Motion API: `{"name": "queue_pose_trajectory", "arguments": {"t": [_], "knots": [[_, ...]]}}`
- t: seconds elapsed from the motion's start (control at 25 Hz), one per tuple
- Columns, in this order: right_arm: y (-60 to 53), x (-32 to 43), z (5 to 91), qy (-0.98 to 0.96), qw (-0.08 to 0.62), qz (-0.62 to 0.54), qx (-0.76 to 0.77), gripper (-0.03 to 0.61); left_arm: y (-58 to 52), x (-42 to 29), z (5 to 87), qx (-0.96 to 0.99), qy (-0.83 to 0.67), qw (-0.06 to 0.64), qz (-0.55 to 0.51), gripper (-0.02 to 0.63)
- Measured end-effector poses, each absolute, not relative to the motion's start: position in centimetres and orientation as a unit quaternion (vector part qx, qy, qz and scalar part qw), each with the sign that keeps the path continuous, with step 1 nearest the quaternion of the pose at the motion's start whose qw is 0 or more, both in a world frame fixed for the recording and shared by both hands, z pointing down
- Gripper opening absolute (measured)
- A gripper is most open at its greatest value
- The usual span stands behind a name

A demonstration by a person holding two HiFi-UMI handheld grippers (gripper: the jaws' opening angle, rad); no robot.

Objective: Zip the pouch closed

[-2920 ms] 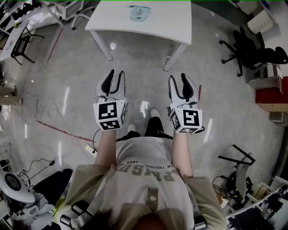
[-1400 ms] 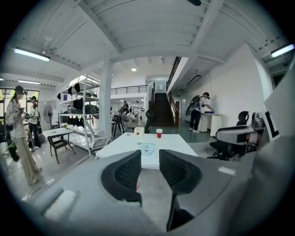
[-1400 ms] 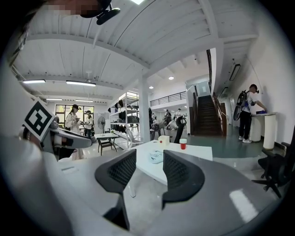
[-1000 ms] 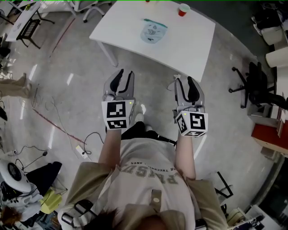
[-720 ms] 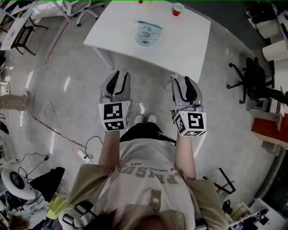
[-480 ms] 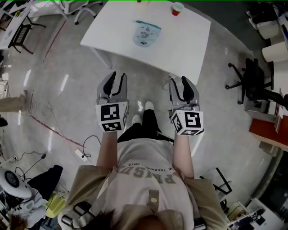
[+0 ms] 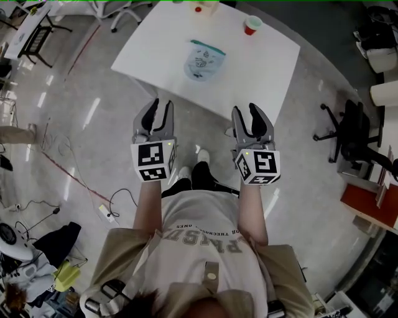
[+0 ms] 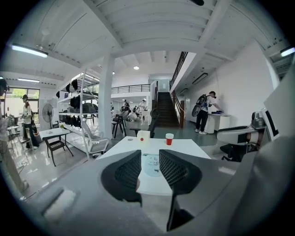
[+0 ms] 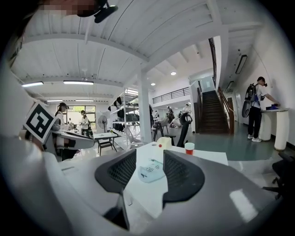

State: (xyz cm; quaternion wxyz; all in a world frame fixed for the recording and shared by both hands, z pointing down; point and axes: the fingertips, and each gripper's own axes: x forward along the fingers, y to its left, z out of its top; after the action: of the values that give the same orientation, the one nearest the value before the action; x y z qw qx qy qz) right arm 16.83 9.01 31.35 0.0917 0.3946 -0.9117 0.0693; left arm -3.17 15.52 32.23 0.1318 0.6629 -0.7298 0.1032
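Pouch point(image 7: 204, 60) lies untouched on the white table point(image 7: 264, 68) at upper centre, well beyond the left gripper point(image 7: 160, 107) and right gripper point(image 7: 246, 112), both with jaws apart and empty, so zipping has not begun.

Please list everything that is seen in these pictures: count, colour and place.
table: 1, white, ahead of the person
pouch: 1, pale blue, mid table
cup: 1, red, table's far right
box: 1, cream, table's far edge
chair: 1, black, floor at right
left gripper: 1, grey, before the table, jaws open, empty
right gripper: 1, grey, before the table, jaws open, empty
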Motion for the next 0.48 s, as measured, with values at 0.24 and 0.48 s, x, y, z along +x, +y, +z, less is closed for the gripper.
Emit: {"name": "queue_pose_trajectory", "arguments": {"t": [0.24,0.48], "knots": [[4.1,17.0,31.2,-0.921,0.088,0.075,0.373,0.156,11.7,-2.6,31.3,0.649,-0.742,0.130,0.107,0.130],[1.4,17.0,31.5,-0.927,0.088,0.083,0.355,0.160,10.0,-2.7,31.9,0.635,-0.752,0.134,0.112,0.130]]}}
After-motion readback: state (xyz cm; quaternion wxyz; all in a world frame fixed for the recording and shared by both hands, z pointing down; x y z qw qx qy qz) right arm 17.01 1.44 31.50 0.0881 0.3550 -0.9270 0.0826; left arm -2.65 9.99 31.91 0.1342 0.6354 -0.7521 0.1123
